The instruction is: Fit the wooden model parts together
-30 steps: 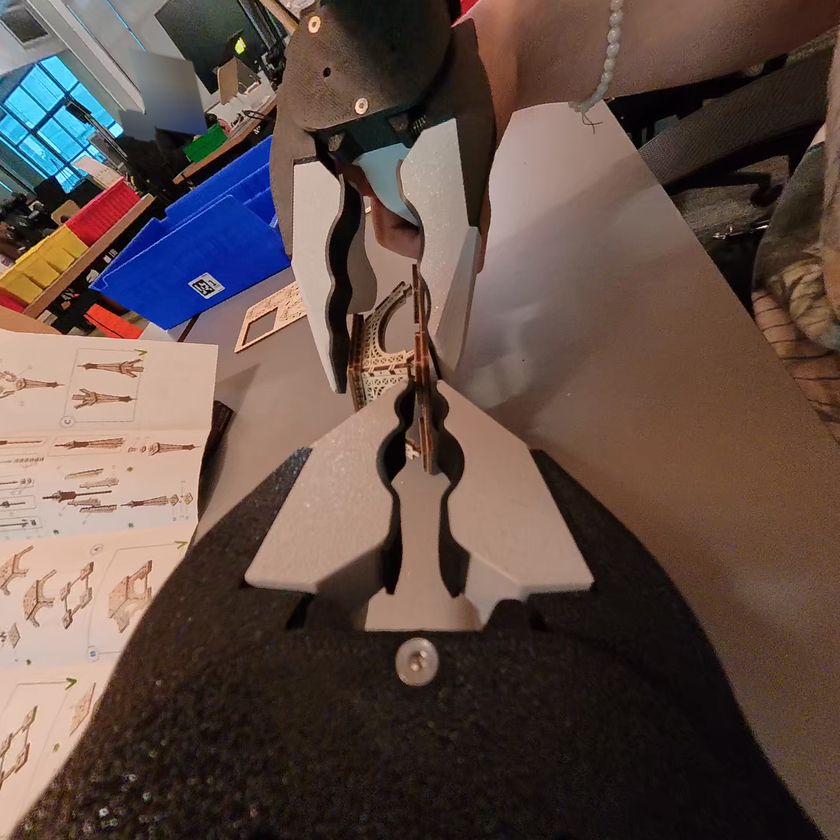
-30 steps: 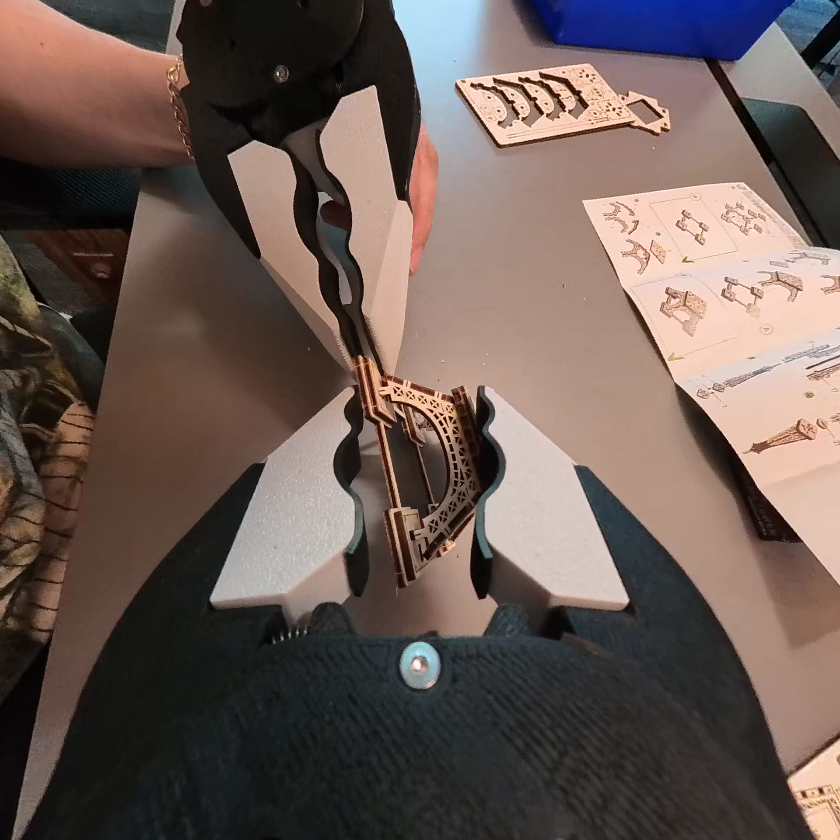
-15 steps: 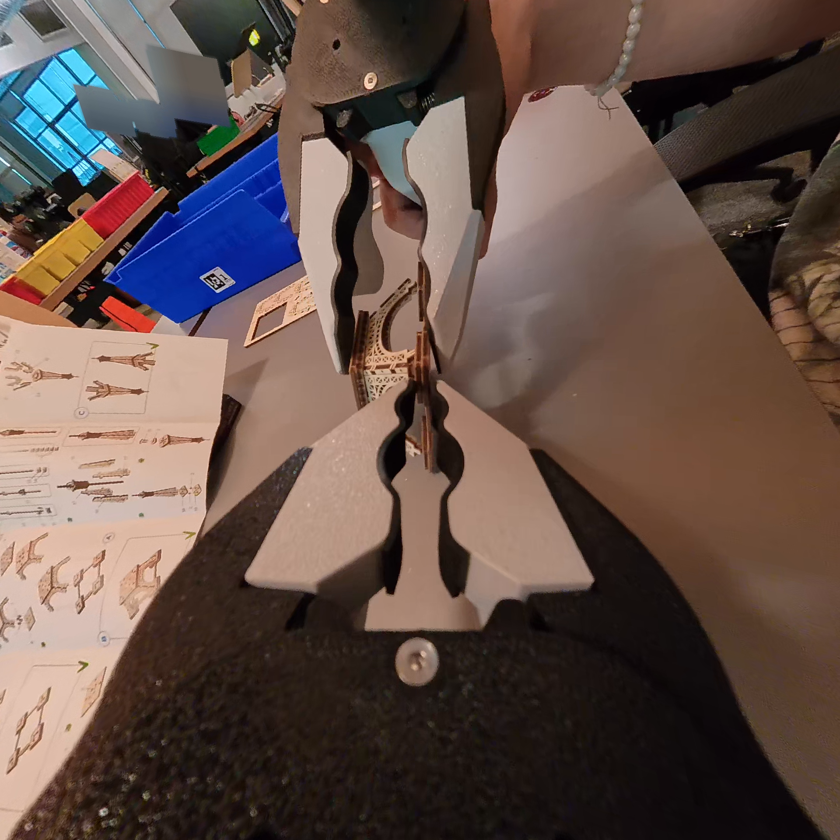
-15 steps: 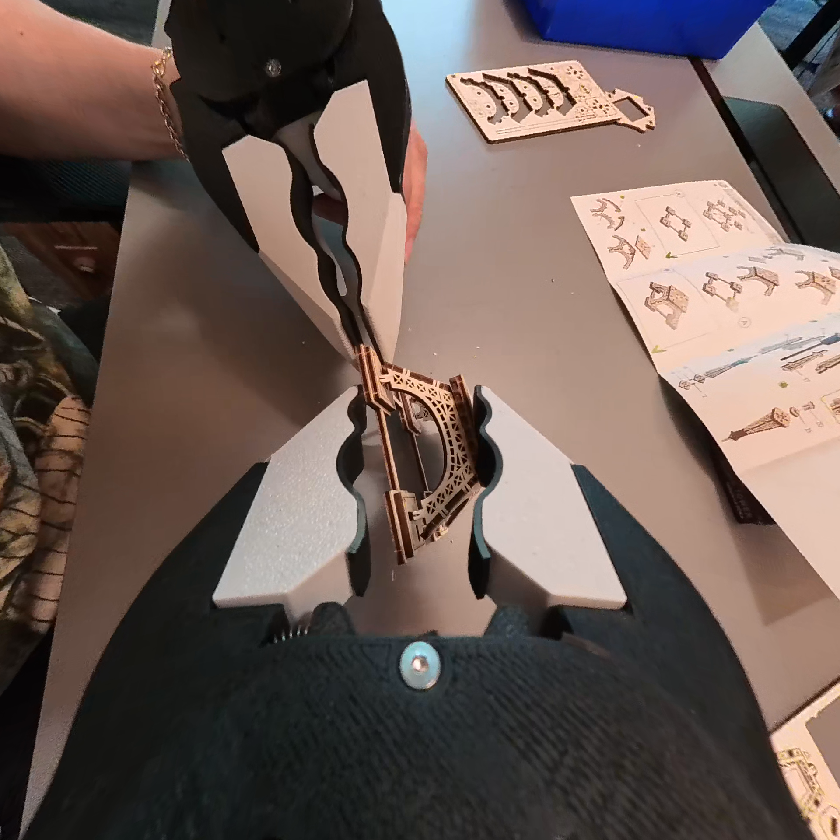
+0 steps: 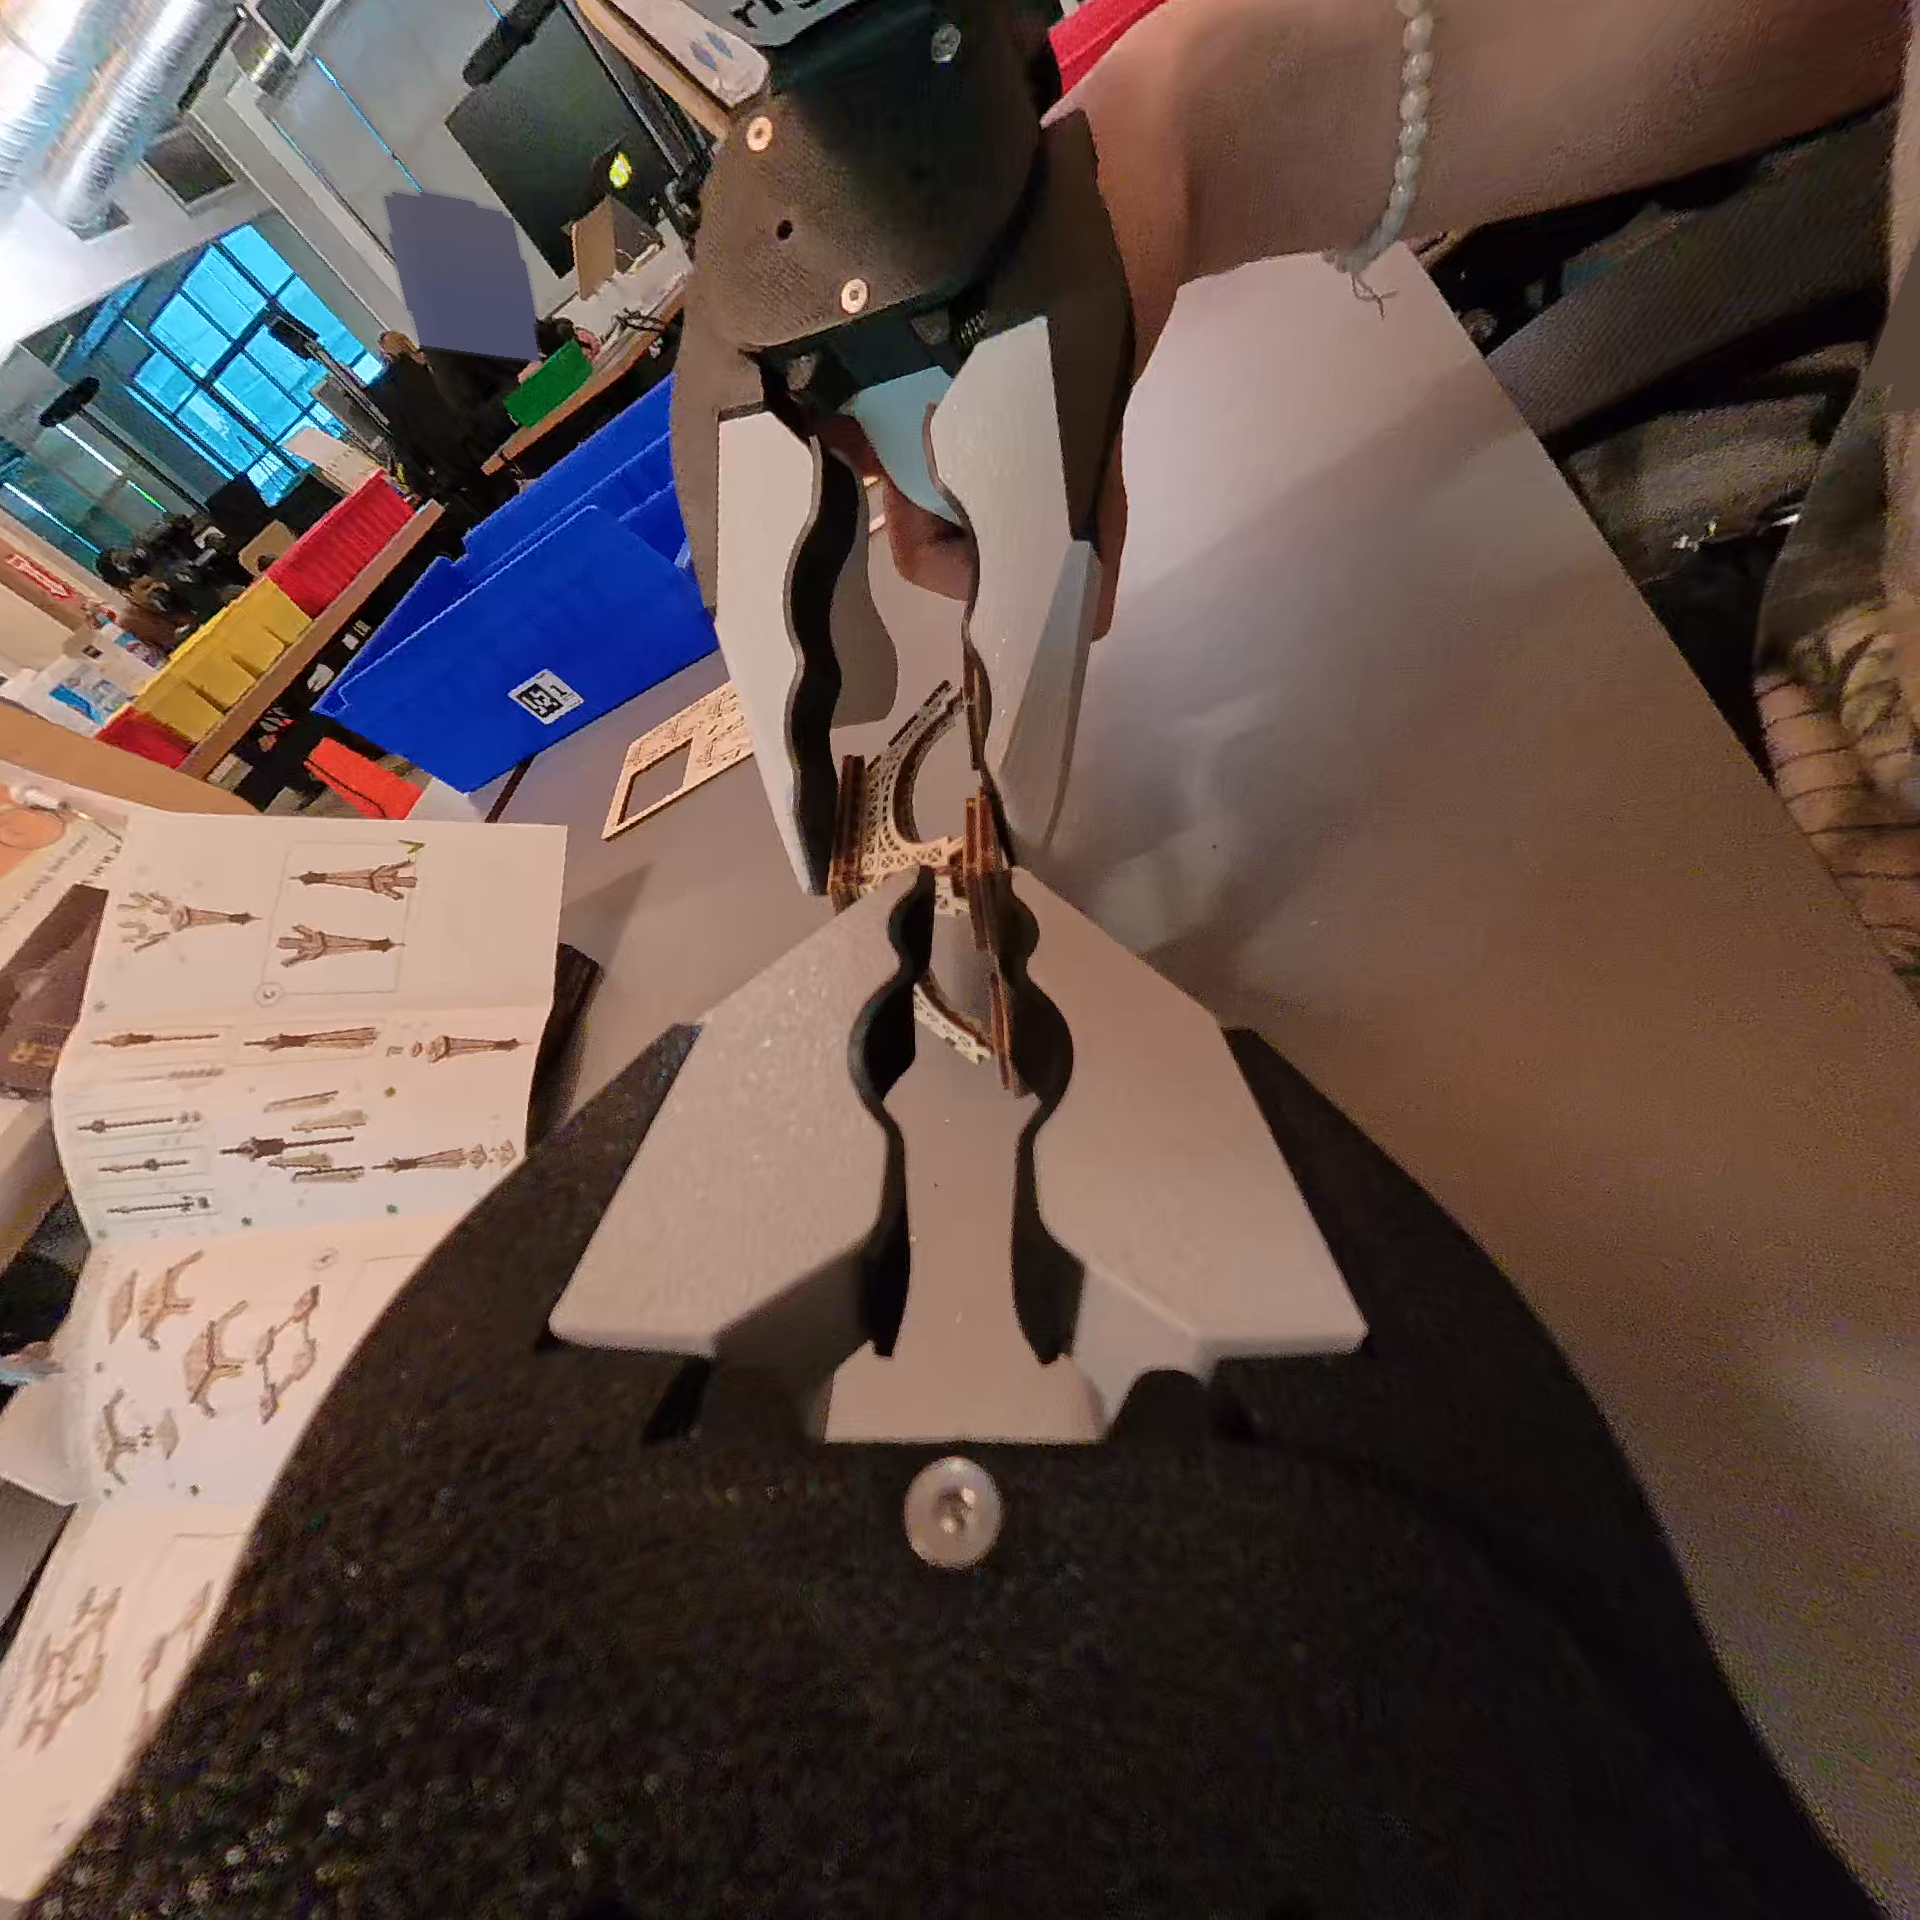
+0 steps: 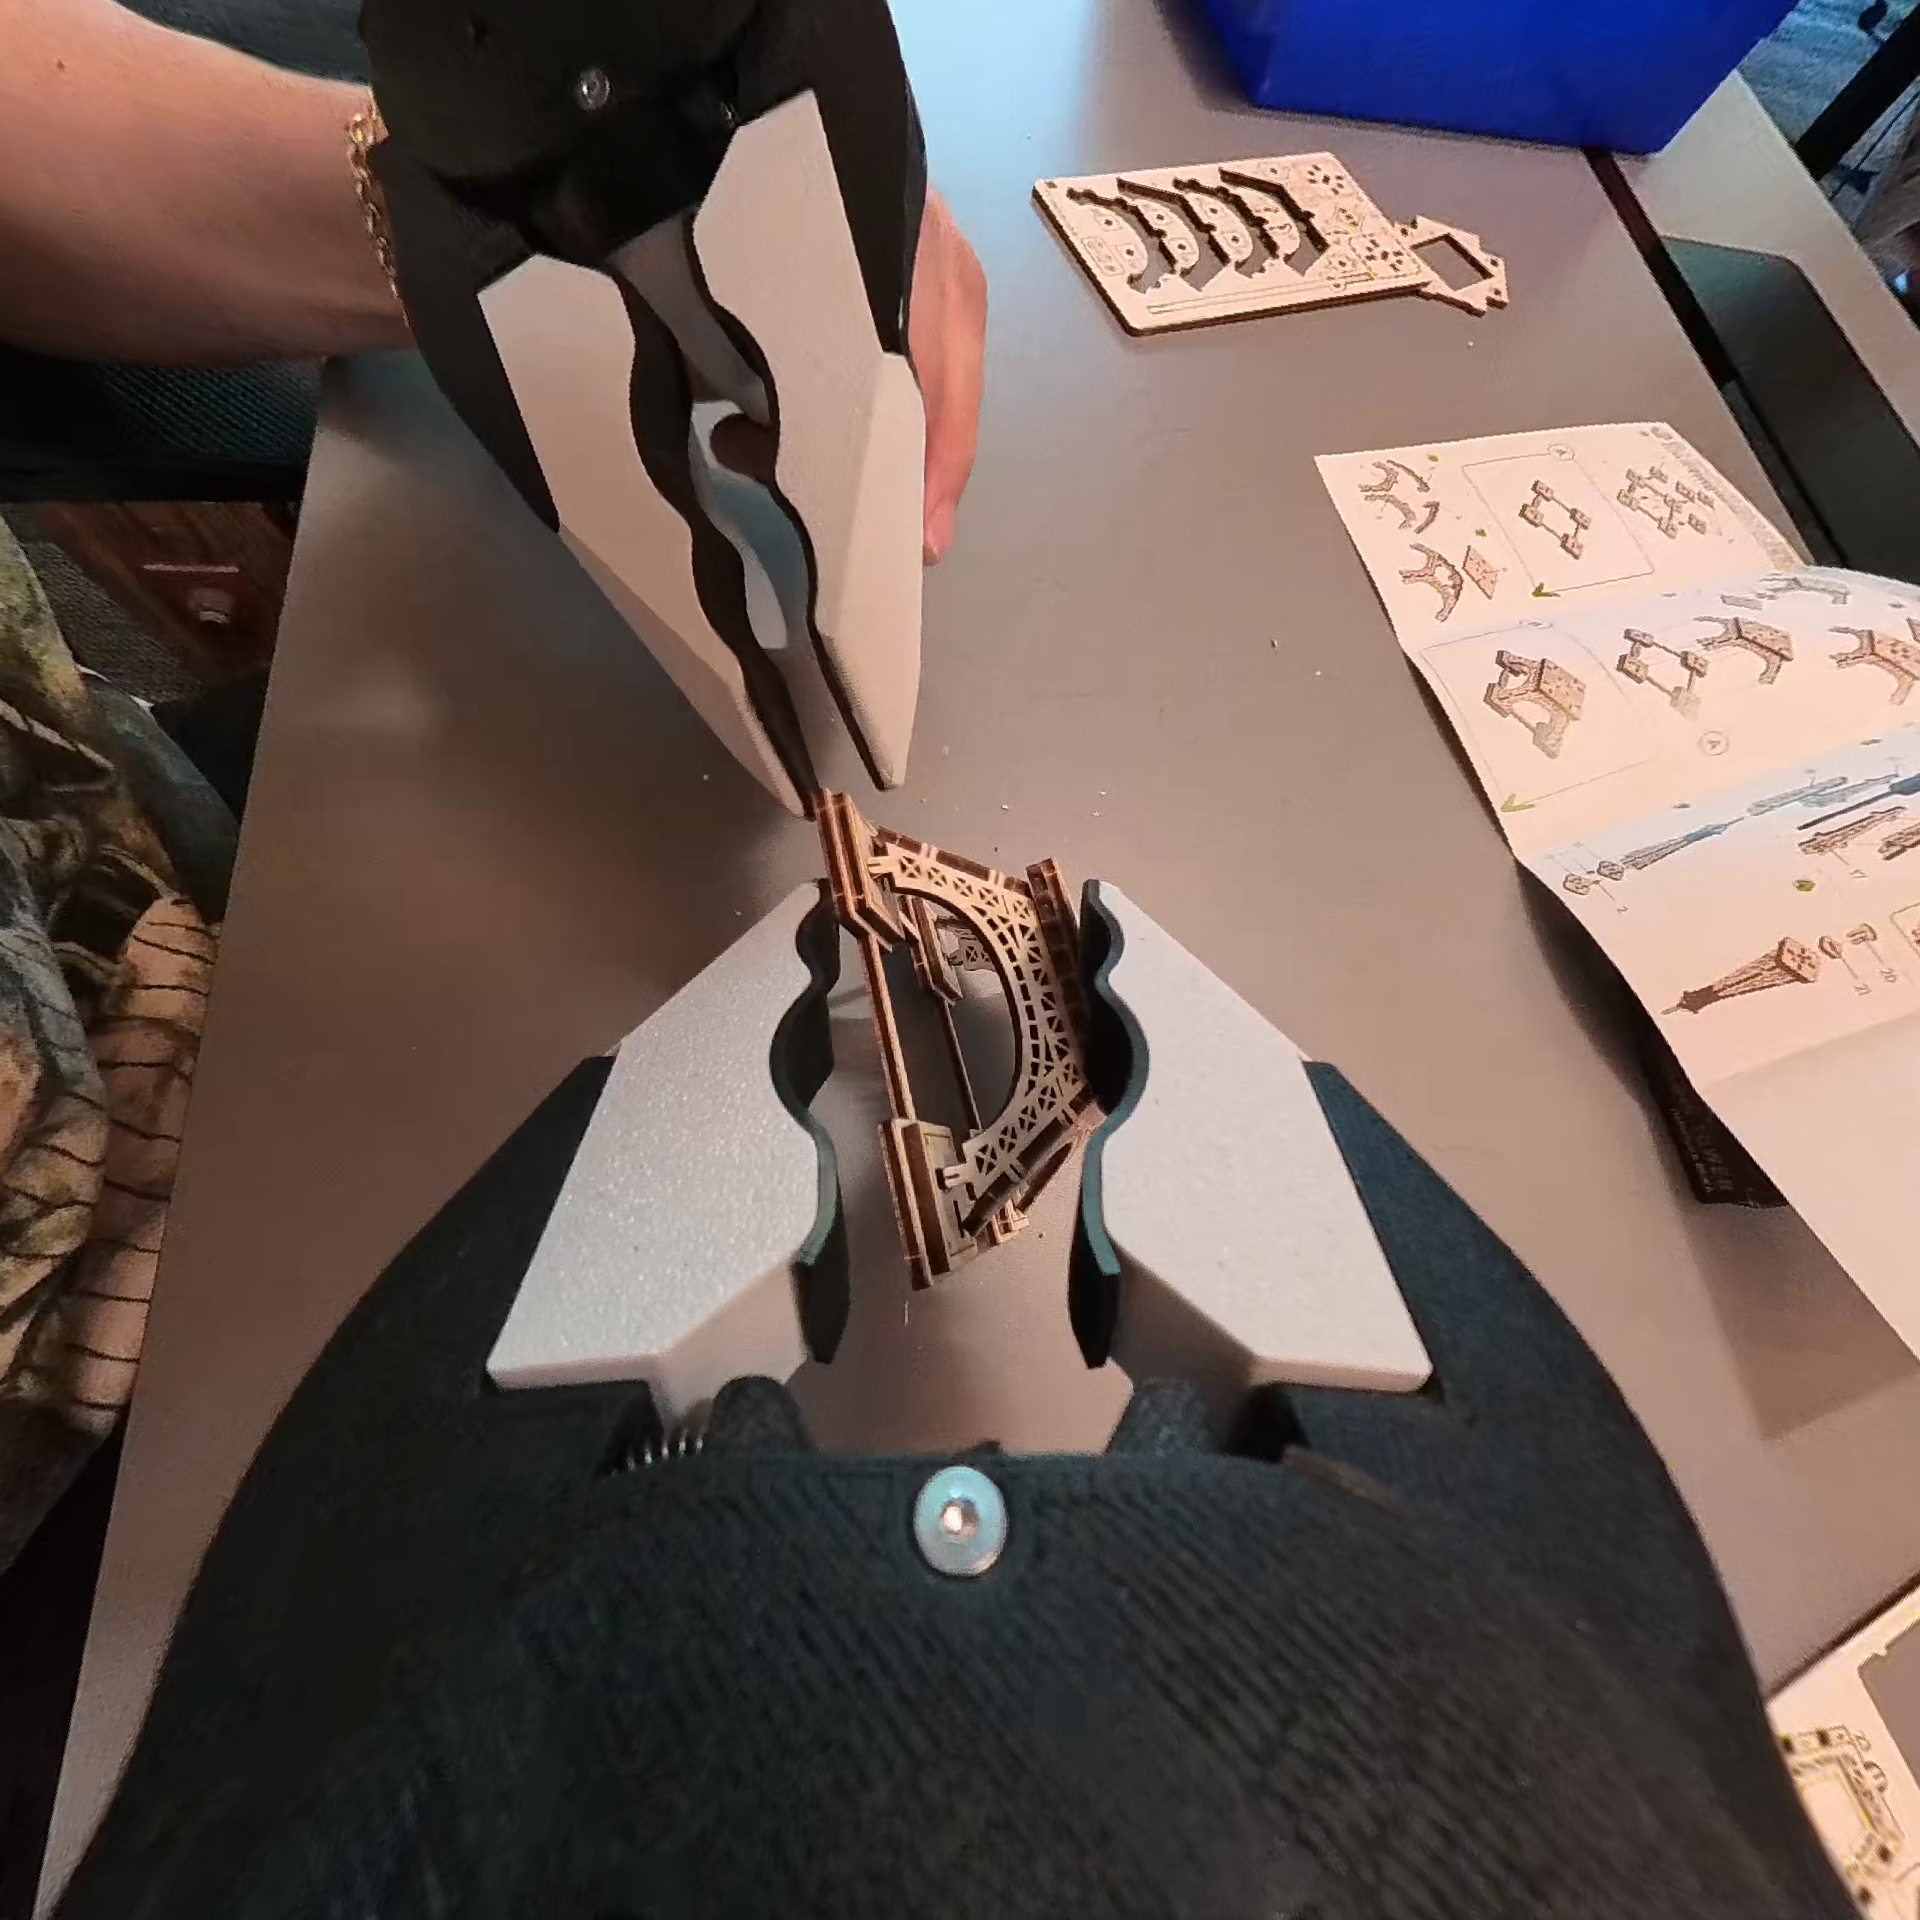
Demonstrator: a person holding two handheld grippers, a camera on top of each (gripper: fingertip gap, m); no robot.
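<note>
A small wooden lattice arch assembly [image 6: 1039, 1039] is held just above the grey table [image 6: 1195, 644]. My right gripper [image 6: 956, 899] is shut on it, one finger against each side. My left gripper [image 6: 842, 795] comes in from the far side and points at the assembly's far wooden strip. Its jaws stand a little apart. In the left wrist view the strip's edge [image 5: 987, 966] lies between my left gripper's [image 5: 966, 881] tips, against the right pad. The right gripper [image 5: 914, 862] hangs above it, with the arch [image 5: 894, 821] between its fingers.
A punched wooden parts sheet [image 6: 1268, 244] lies at the far side of the table. An unfolded instruction sheet [image 6: 1662, 727] lies to the right over a dark box [image 6: 1704, 1143]. Blue bins [image 5: 520, 644] stand past the table end. A person's hands hold both grippers.
My left gripper's jaws have opened slightly and its tips no longer pinch the strip tightly. My right gripper still holds the arch assembly in about the same place.
</note>
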